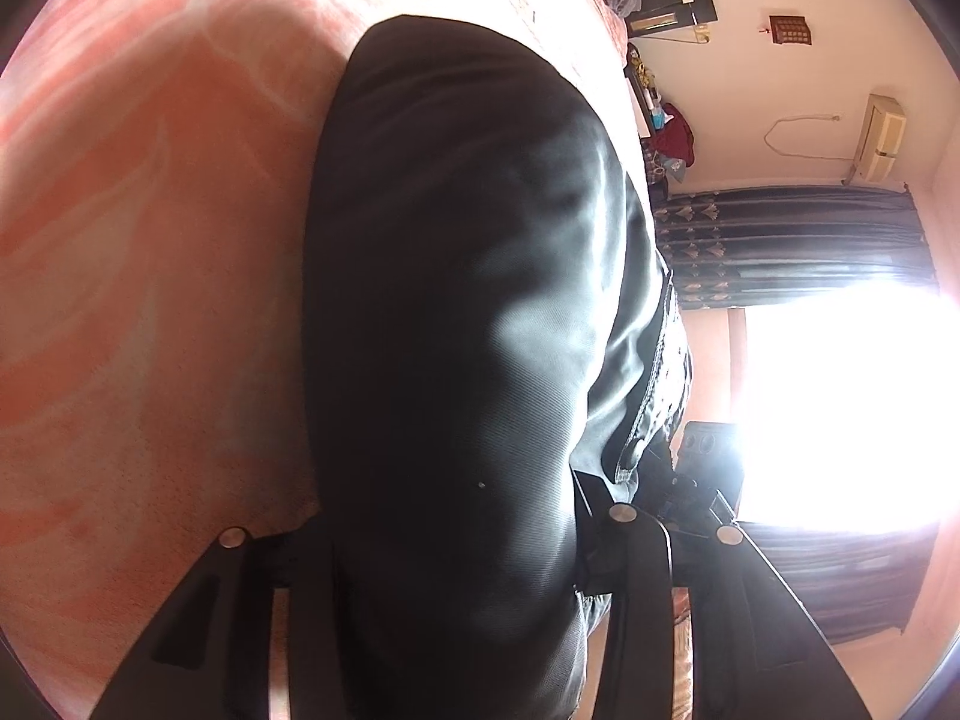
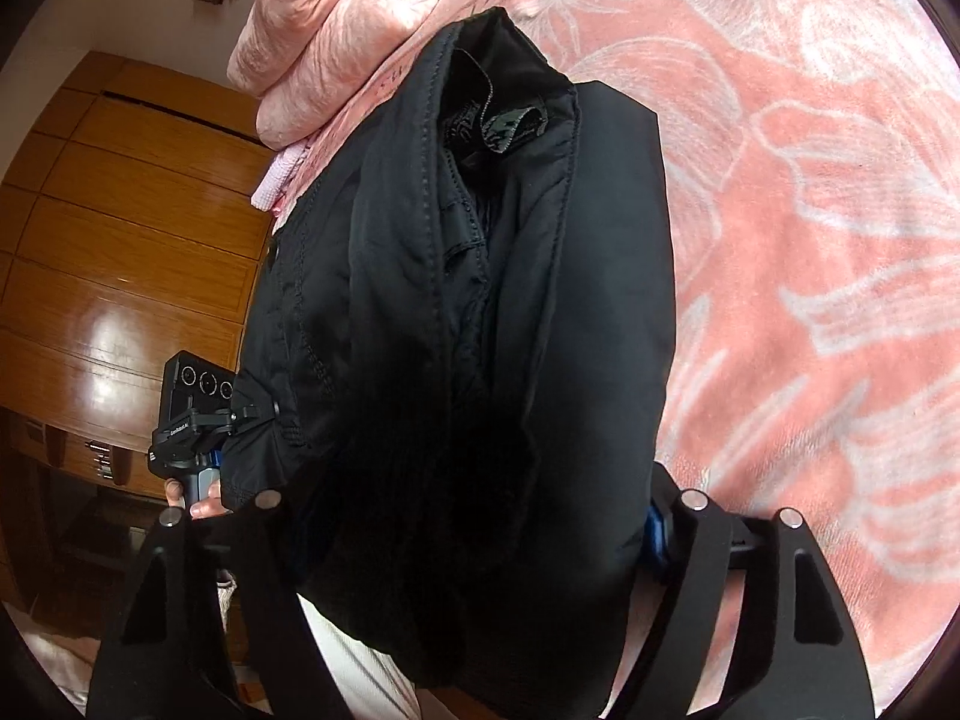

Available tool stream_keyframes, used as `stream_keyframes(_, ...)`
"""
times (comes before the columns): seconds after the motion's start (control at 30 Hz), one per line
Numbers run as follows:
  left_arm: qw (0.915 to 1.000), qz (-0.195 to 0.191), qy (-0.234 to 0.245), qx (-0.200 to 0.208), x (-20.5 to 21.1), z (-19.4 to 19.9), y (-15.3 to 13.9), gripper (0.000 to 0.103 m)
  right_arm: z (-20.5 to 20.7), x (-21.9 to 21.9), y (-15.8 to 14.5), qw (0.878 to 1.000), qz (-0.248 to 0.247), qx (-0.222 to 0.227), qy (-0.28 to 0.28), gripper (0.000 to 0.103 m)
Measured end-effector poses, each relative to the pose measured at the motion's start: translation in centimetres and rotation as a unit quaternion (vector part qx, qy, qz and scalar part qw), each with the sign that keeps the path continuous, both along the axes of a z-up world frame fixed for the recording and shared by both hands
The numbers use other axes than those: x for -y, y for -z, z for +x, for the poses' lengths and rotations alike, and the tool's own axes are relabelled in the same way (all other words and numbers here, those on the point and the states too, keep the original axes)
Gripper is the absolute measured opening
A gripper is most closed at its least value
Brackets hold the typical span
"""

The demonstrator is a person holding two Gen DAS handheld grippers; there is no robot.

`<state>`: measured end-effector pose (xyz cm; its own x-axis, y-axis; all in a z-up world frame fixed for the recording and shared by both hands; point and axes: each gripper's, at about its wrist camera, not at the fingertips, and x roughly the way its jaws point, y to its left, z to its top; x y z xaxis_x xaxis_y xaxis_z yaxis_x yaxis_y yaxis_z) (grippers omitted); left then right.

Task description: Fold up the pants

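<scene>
Black pants (image 1: 456, 324) hang between both grippers, lifted over a pink flowered bedspread (image 1: 138, 252). In the left wrist view my left gripper (image 1: 456, 546) is shut on the pants; the cloth fills the gap between its fingers (image 1: 636, 588). In the right wrist view the pants (image 2: 480, 312) show their waistband, seams and inner label at the top. My right gripper (image 2: 474, 516) is shut on the pants, cloth bunched between its fingers (image 2: 696, 564). The other gripper and the hand holding it (image 2: 198, 420) show at the pants' left edge.
The bedspread (image 2: 810, 240) spreads under the pants. A rolled pink blanket (image 2: 336, 30) lies at the bed's far end. A wooden wardrobe (image 2: 132, 228) stands beside the bed. A bright window, dark curtain (image 1: 792, 240) and clutter shelf (image 1: 666, 132) are across the room.
</scene>
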<state>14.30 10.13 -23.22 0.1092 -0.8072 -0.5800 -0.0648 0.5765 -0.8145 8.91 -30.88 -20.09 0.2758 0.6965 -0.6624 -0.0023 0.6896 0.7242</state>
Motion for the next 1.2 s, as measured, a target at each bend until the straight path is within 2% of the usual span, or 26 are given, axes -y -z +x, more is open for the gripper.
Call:
stream_keyframes(0.07,0.9998,0.008,0.002,0.015,0.3,-0.2,-0.6,0.042,-0.4,0.2,-1.5,1.000,0.008,0.028,0.001,0.044)
stream_keyframes(0.13,0.9988,0.025,0.008,0.040,0.8,-0.3,-1.7,0.041,-0.7,-0.3,-3.0,0.999,-0.017,0.047,-0.005,0.040)
stream_keyframes(0.2,0.9985,0.015,0.003,0.053,0.9,-0.4,-2.5,0.040,-0.7,-0.3,-4.4,0.998,-0.026,0.059,0.000,0.039)
stream_keyframes(0.3,0.9977,-0.016,-0.005,0.066,1.0,-0.6,-3.5,0.040,-0.8,-0.4,-7.3,0.994,-0.048,0.100,-0.002,0.039)
stream_keyframes(0.4,0.9957,-0.029,-0.004,0.088,1.4,0.6,-4.6,0.040,0.1,0.4,-10.1,0.988,-0.075,0.134,-0.007,0.039)
stream_keyframes(0.53,0.9917,-0.024,0.004,0.127,3.2,3.7,-6.8,0.040,3.2,1.7,-12.5,0.983,-0.091,0.159,-0.005,0.039)
stream_keyframes(0.67,0.9881,-0.017,0.007,0.153,4.5,7.3,-8.3,0.040,7.5,3.4,-13.5,0.979,-0.097,0.179,-0.002,0.039)
stream_keyframes(0.83,0.9868,-0.002,0.004,0.162,6.1,11.5,-8.1,0.040,12.7,5.2,-12.0,0.981,-0.090,0.174,-0.001,0.039)
stream_keyframes(0.87,0.9871,0.002,0.002,0.160,5.6,11.3,-8.1,0.040,13.7,5.4,-11.3,0.982,-0.088,0.169,-0.002,0.039)
stream_keyframes(0.93,0.9878,0.019,-0.003,0.155,7.1,13.0,-7.3,0.040,15.6,5.7,-9.5,0.985,-0.082,0.152,-0.004,0.040)
stream_keyframes(1.0,0.9890,0.036,-0.002,0.143,6.8,13.2,-5.8,0.040,17.4,5.9,-7.2,0.989,-0.077,0.129,-0.006,0.040)
stream_keyframes(1.03,0.9896,0.047,-0.001,0.136,8.2,14.6,-5.2,0.040,18.1,6.0,-5.9,0.991,-0.074,0.115,-0.006,0.040)
stream_keyframes(1.13,0.9901,0.063,0.004,0.125,8.2,14.7,-2.7,0.047,19.3,6.2,-2.3,0.993,-0.092,0.075,-0.002,0.049)
stream_keyframes(1.2,0.9886,0.064,0.006,0.137,8.0,14.3,-1.9,0.054,18.7,7.2,-0.6,0.996,-0.065,0.066,0.009,0.059)
